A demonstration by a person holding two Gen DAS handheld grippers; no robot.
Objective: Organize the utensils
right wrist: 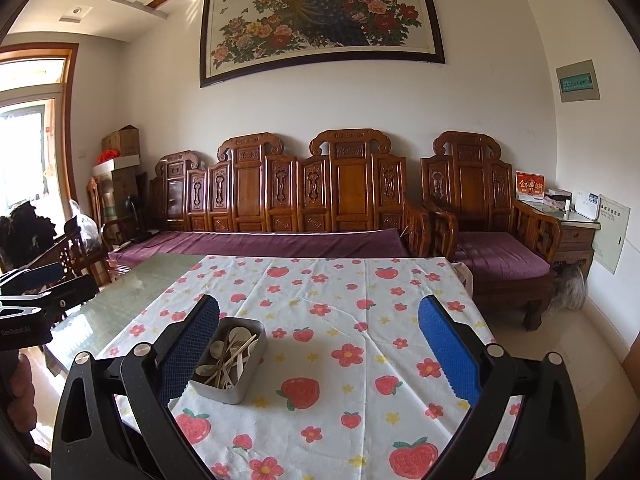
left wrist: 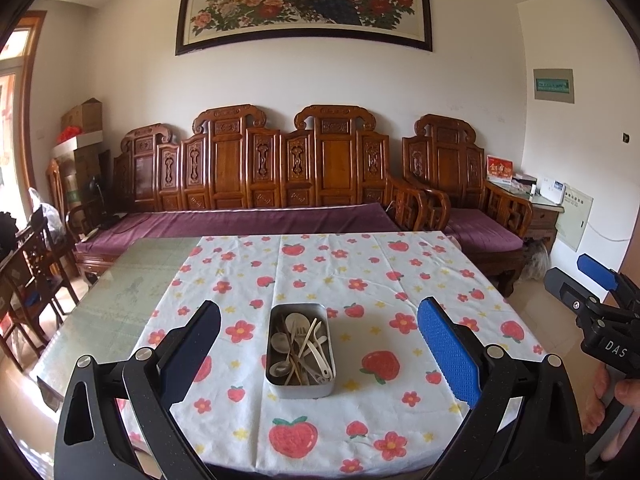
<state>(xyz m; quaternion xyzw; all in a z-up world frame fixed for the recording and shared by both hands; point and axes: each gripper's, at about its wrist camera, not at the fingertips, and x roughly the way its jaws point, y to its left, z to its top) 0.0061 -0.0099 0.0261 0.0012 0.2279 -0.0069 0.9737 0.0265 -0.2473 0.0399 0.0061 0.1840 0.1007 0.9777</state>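
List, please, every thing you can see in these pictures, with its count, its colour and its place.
metal tin: one, grey, on the tablecloth, near the table's front.
utensils: many, cream and pale wood, jumbled inside the tin; exact count unclear.
tablecloth: one, white with red strawberries and flowers, over the table's right part.
table: one, greenish glass top, bare at left.
wooden sofa: one, brown with purple cushion, behind the table.
painting: one, peacock and flowers, on the wall.
left gripper: black with blue pads, open.
right gripper: same, open.

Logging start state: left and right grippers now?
Left gripper: open, empty, above the rectangular metal tin.
Right gripper: open, empty.
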